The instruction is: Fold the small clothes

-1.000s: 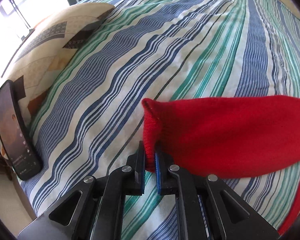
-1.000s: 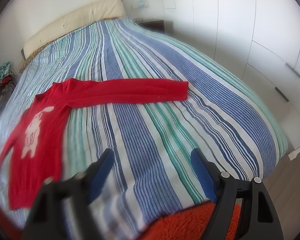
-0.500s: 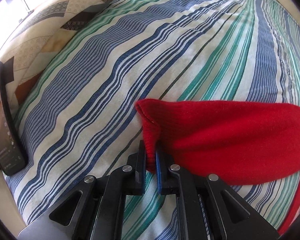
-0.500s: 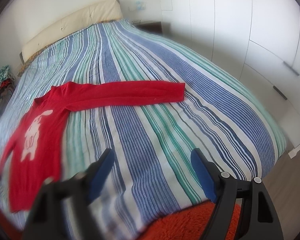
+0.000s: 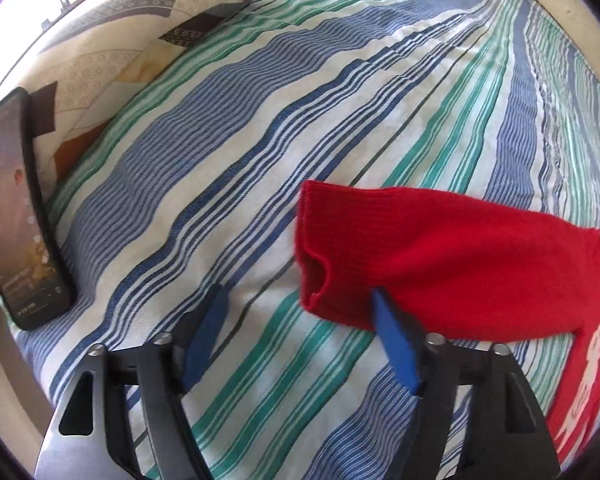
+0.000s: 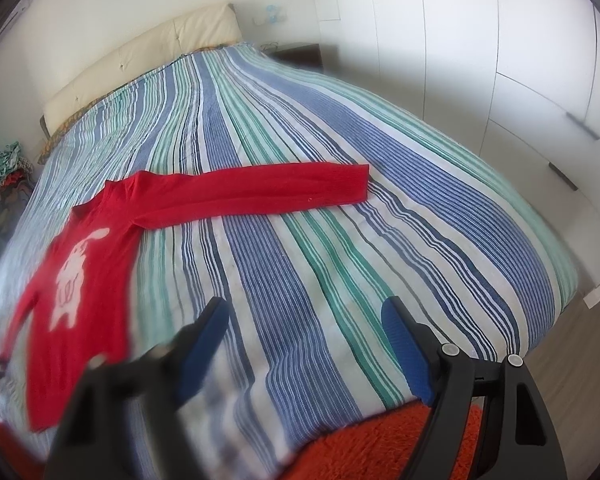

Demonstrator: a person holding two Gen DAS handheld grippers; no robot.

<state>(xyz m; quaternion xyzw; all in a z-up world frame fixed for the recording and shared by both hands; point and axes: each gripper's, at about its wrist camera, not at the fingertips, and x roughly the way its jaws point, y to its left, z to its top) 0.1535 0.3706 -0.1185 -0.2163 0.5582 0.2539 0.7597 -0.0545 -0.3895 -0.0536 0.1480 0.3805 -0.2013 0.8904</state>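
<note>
Left gripper (image 5: 296,320): jaws spread wide, pinching nothing; the right blue pad (image 5: 396,344) sits just at the near edge of the sleeve, the left one over bare bedspread.
Right gripper (image 6: 304,344): jaws spread, empty, hanging over the foot of the bed, well apart from the jumper.
Jumper (image 6: 80,264): a small red knit with a white animal on the chest, lying face up and flat on the bedspread, both sleeves stretched out sideways.
Near sleeve (image 5: 440,264): its cuff (image 5: 312,248) lies just beyond the left gripper, mouth slightly gaping, resting on the bedspread.
Far sleeve (image 6: 260,188): laid straight out from the jumper's shoulder towards the wardrobe side, its cuff end well apart from either gripper.
Bedspread (image 6: 320,240): blue, green and white stripes, a soft, slightly rumpled base under the jumper.
Phone (image 5: 16,216): propped against a patterned pillow (image 5: 112,40), well to the left of the near cuff.
Handling, as I'd judge it: light, soft, stretchy knit that will sag and drag on the cloth below; not fragile, not slippery.
Where to hold: the ribbed cuff edge, thickest there, pinching both layers so the sleeve folds across the chest in one piece.
</note>
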